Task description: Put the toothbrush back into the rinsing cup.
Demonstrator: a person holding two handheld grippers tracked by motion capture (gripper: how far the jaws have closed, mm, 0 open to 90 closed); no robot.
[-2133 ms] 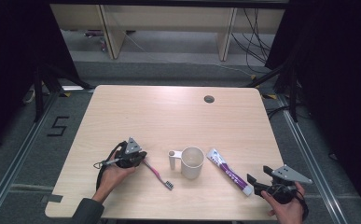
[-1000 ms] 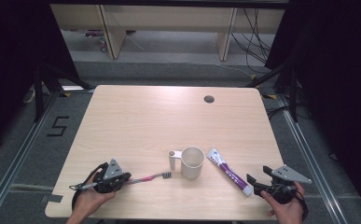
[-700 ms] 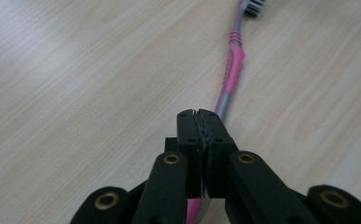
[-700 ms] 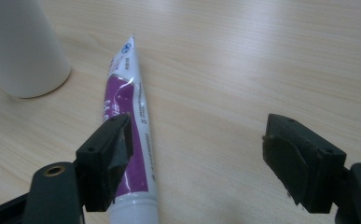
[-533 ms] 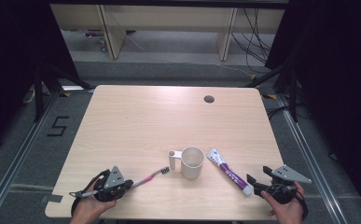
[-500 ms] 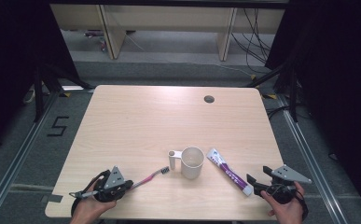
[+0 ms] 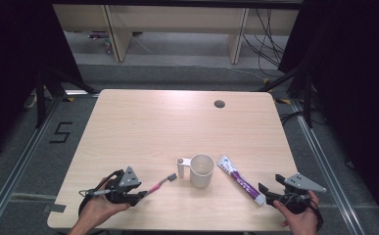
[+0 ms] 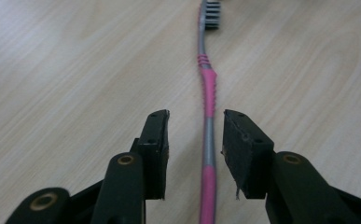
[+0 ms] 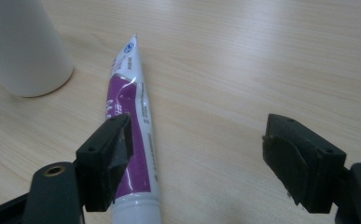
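We see the left gripper low over the table near its front left corner, jaws apart, having just been opening. The toothbrush lies flat between them, neither pad pressing on it. In the high view the left gripper sits at the pink handle end, and the toothbrush runs up and right, bristle head just beside the handle of the white mug.

The right gripper is at the front right, jaws wide apart, holding nothing. The purple toothpaste tube lies flat by its left jaw, cap end nearest the gripper. In the high view the right gripper is just beside the cap, and the toothpaste tube slants up toward the mug, close but apart from it.
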